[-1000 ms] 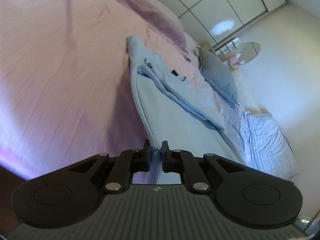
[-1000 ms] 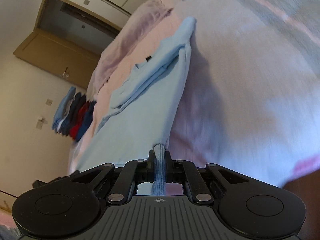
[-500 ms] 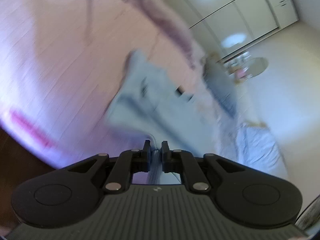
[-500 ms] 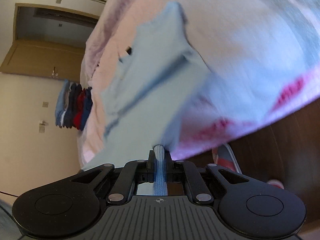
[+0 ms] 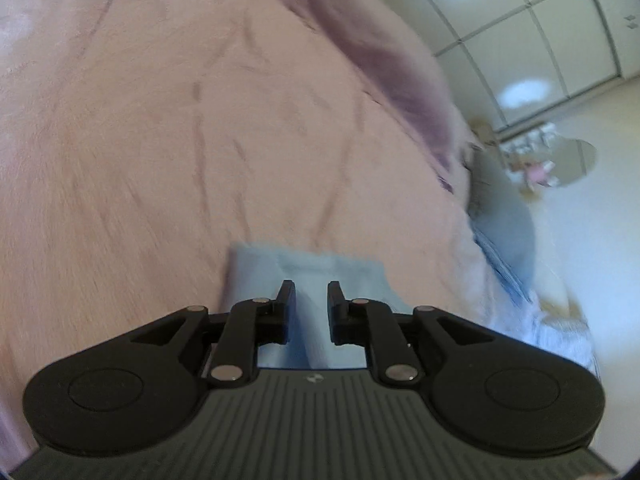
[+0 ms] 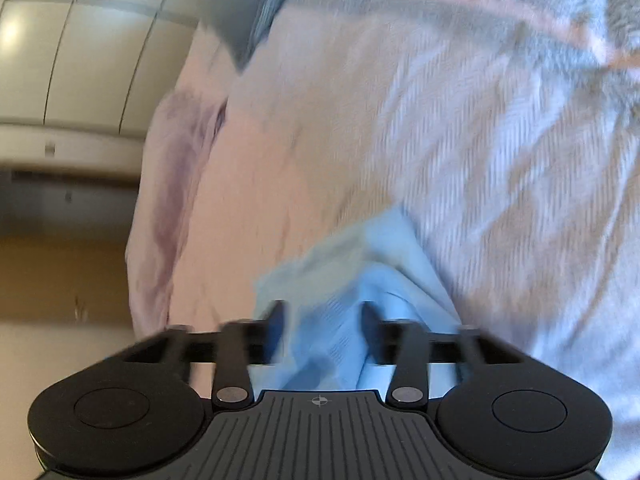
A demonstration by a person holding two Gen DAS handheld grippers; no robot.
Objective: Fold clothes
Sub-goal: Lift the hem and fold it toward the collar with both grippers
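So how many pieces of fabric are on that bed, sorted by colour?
Light blue: 1, the garment between both grippers' fingers.
Pink: 1, the bedspread.
Purple: 1, the blanket.
Grey-blue: 1, the pillow.
Total: 4

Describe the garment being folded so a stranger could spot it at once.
Start from the wide pink blanket covering the bed. On it, just ahead of both grippers, lies the light blue garment. It is the only pale blue, smooth cloth there; the bedding around it is pink or fuzzy.

Both grippers' jaws just opened — left narrowly, right wide.
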